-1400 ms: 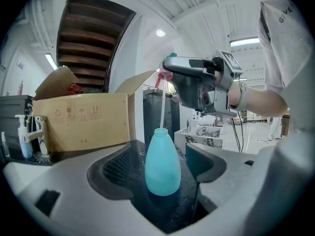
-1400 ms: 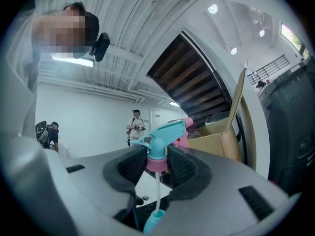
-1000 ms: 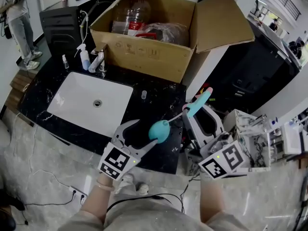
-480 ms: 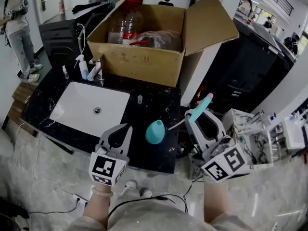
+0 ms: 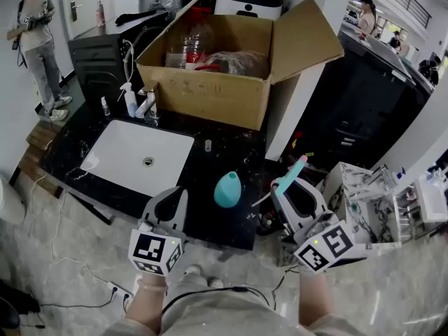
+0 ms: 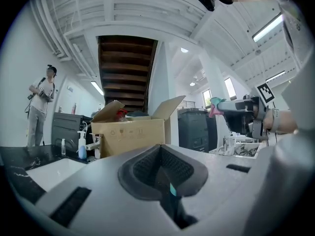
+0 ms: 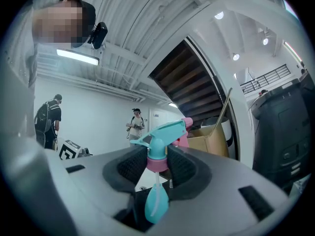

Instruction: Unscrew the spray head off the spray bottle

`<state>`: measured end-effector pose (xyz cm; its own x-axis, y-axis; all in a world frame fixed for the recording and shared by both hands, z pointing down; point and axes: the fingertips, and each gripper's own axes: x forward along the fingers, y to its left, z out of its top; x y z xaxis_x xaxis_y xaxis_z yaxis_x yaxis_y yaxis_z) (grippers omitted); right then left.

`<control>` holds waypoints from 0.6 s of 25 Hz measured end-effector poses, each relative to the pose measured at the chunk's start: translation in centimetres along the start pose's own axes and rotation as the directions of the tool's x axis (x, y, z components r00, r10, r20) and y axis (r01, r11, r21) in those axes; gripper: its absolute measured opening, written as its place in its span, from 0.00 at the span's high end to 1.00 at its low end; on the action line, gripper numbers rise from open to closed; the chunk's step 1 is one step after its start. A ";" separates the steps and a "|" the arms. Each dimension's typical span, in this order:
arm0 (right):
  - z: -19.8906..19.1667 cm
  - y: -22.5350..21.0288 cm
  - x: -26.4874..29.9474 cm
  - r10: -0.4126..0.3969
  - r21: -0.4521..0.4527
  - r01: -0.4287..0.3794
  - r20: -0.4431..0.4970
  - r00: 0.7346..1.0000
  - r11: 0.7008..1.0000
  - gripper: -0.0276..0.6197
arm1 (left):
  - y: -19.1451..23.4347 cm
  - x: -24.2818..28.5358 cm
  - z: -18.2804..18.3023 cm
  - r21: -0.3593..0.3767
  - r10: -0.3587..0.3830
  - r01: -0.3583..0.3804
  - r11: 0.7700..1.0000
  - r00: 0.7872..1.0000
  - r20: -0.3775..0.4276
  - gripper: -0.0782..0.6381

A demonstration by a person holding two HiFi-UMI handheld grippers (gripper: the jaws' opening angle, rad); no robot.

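left gripper: jaws were closed, empty | right gripper: clamped the teal-and-pink plastic spray head | teal rounded plastic bottle: stood headless on black marble counter

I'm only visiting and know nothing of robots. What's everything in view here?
bottle: one, teal, standing headless on the counter
spray head: one, teal and pink, right of the counter
counter: one, black marbled
sink: one, white, set in the counter
cardboard box: one, brown, open, behind the sink
small bottles: two, pale, beside the faucet
bystanders: at least two, light tops, far left and top right
left tongs: one, grey, shut, empty, counter's front
right tongs: one, grey, shut on the spray head
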<state>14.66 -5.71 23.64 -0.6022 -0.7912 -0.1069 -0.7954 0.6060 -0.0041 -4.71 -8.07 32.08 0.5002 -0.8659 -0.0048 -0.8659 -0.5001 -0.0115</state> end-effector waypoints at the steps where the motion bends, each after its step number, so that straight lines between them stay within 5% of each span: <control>1: -0.3 0.1 -0.2 0.005 0.004 -0.005 -0.005 1.000 1.000 0.75 | -0.1 -0.2 -0.1 -0.005 0.007 -0.007 1.000 1.000 0.003 0.88; 15: -3.4 2.2 -1.7 0.051 0.050 -0.049 -0.046 0.998 0.998 0.75 | -0.2 -2.9 -1.2 -0.014 0.078 -0.078 0.997 0.997 0.005 0.88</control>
<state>13.74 -3.33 27.19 -0.6446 -0.7621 -0.0608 -0.7607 0.6473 -0.0485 -6.02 -5.43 33.28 0.4312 -0.9022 -0.0110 -0.9022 -0.4312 0.0026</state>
